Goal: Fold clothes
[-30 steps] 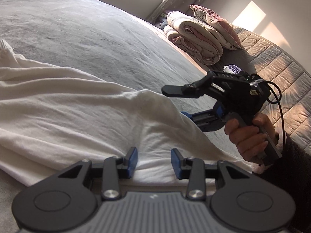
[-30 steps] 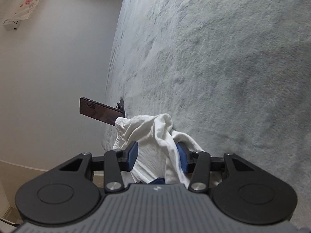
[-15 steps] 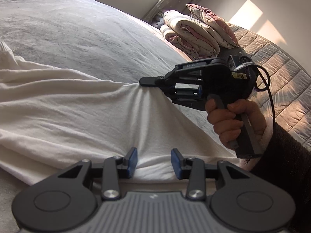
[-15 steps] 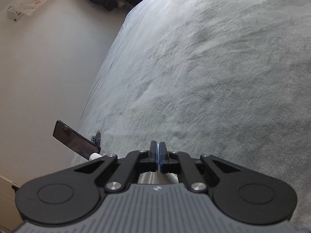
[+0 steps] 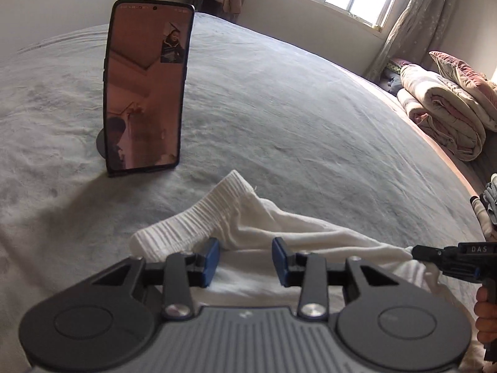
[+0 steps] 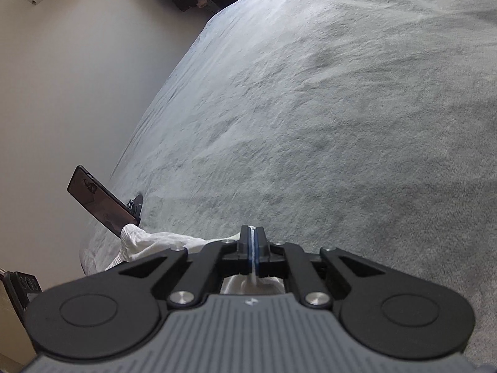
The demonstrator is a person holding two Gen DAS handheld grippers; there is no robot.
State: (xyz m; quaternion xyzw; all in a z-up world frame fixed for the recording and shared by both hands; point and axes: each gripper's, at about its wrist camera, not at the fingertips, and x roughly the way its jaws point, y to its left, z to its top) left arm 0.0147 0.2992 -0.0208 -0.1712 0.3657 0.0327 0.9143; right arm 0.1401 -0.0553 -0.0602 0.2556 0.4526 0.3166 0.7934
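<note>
White garment [image 5: 279, 236] lies on grey bedspread [image 5: 279, 108], ribbed cuff at 12 o'clock of left gripper [image 5: 245, 259]. L jaws closing w/ cloth between blue pads, not pressing yet. Right gripper [image 6: 253, 248] clamped on thin fold of same garment, seen at 3 o'clock in left view. Phone [image 5: 146, 90] upright on stand at 11 o'clock; folded quilts [image 5: 444, 108] at 2.

Left gripper [image 5: 245, 259], black with blue pads, angled downward, jaws closing with a gap between them. Right gripper [image 6: 252, 248] clamped tight on thin white cloth [image 6: 161, 242].
</note>
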